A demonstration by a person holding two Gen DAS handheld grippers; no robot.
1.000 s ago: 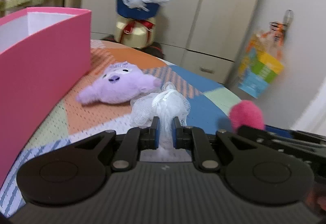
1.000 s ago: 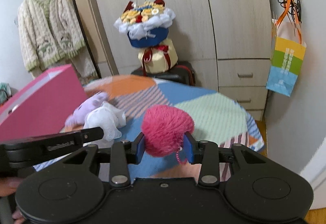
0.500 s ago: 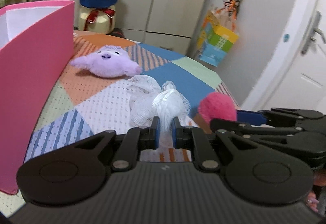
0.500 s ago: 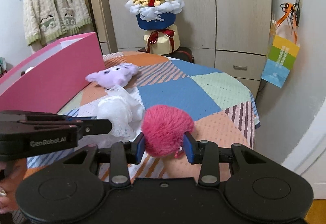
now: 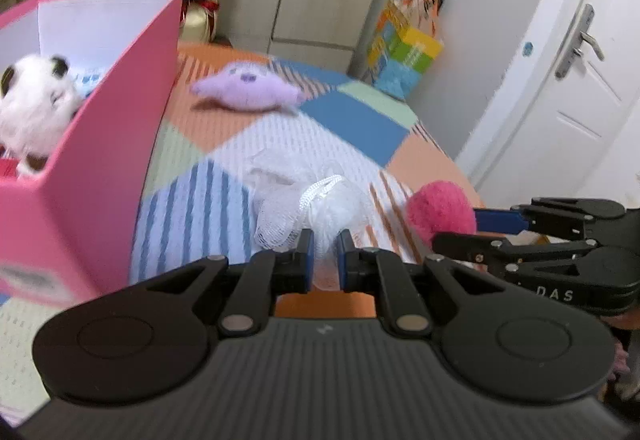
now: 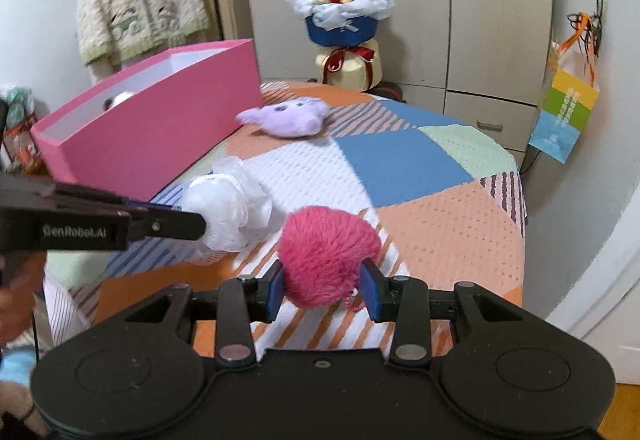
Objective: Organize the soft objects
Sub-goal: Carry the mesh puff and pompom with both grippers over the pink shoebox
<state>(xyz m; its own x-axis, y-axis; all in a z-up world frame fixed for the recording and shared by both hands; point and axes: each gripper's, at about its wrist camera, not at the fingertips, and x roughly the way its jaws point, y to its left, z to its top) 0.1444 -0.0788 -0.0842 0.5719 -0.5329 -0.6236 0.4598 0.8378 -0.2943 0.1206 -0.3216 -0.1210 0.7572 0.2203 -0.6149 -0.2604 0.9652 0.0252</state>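
Left wrist view, grip: the left gripper [image 5: 323,254] is seen with its fingers pinched on the white mesh bath pouf [image 5: 316,200], lifted just above the patchwork bedspread [image 5: 352,124].
Left wrist view, change: compared with a second ago, the open pink cardboard box [image 5: 100,160] is now looked into from beside its wall; a white-and-black plush toy [image 5: 32,108] is revealed inside it.
Left wrist view, remaining: the lilac plush toy [image 5: 248,90] lies on the bedspread, near the box.
Right wrist view, grip: the right gripper [image 6: 323,290] is seen with its fingers clamped on the fluffy pink pom-pom [image 6: 326,256].
Right wrist view, change: the box is nearer and more fully shown than before.
Meaning: both soft items are judged to be in transit to the box; release is not yet done.
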